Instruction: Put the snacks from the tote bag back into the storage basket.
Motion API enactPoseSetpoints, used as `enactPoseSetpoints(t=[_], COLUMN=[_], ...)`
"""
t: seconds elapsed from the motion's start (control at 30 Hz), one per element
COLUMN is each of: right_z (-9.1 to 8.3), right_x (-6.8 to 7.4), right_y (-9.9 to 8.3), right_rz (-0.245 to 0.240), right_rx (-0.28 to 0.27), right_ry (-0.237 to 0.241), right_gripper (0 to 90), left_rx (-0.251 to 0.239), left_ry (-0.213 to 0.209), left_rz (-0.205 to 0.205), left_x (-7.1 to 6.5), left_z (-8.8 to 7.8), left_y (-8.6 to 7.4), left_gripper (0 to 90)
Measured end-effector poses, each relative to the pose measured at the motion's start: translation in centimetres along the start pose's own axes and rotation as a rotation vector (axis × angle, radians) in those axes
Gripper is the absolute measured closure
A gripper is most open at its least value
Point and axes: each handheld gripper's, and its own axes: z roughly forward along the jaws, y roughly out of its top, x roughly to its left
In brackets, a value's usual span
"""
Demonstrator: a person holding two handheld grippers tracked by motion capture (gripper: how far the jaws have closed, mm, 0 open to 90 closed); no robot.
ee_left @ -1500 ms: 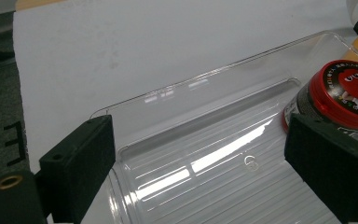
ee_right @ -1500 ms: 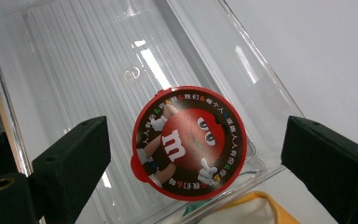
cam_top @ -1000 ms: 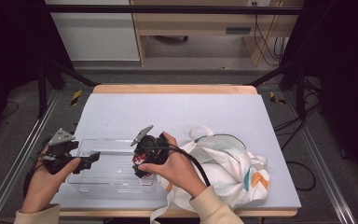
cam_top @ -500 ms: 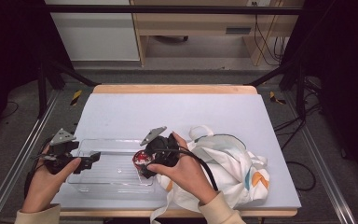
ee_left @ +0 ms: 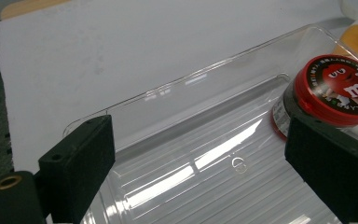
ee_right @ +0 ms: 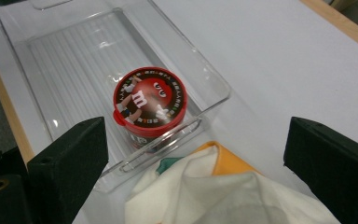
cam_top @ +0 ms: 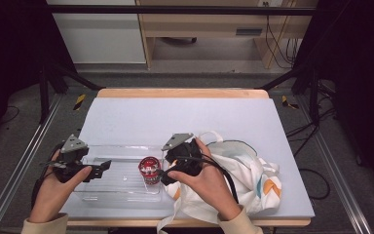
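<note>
A round red-lidded M&M's candy tub (cam_top: 149, 169) stands upright at the right end of a clear plastic tray (cam_top: 112, 187) near the table's front edge. My right gripper (cam_top: 168, 169) is open just right of the tub, over the edge of a white tote bag (cam_top: 243, 180), with nothing between its jaws. In the right gripper view the tub (ee_right: 150, 105) sits in the tray (ee_right: 74, 56) beyond the open gripper (ee_right: 200, 154). My left gripper (cam_top: 102, 168) is open over the tray's left part. Its own view shows the tray (ee_left: 205, 116) and the tub (ee_left: 335, 93) at the right.
The white bag (ee_right: 214, 196), with orange and green patches, lies crumpled at the front right, its edge touching the tray's end. The pale table surface (cam_top: 185, 117) stretches back behind the tray to a wooden rim (cam_top: 185, 92). Cables trail over the bag.
My right gripper has drawn back to the right, off the tub and toward the bag. The tub stays standing in the tray. The left gripper has barely moved.
</note>
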Motion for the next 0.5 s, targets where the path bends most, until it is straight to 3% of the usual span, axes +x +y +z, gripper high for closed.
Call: enactPoseSetpoints(t=[0.5], right_z=[-3.7], right_x=[-2.2], right_y=[-1.4], right_rz=[0.061], right_rx=[-0.073], right_ry=[-0.068], right_gripper=[6.4], left_rx=[-0.01], left_ry=[-0.016], left_rz=[0.022], left_x=[-1.2], left_z=[0.3], left_y=[0.5], left_gripper=[8.0])
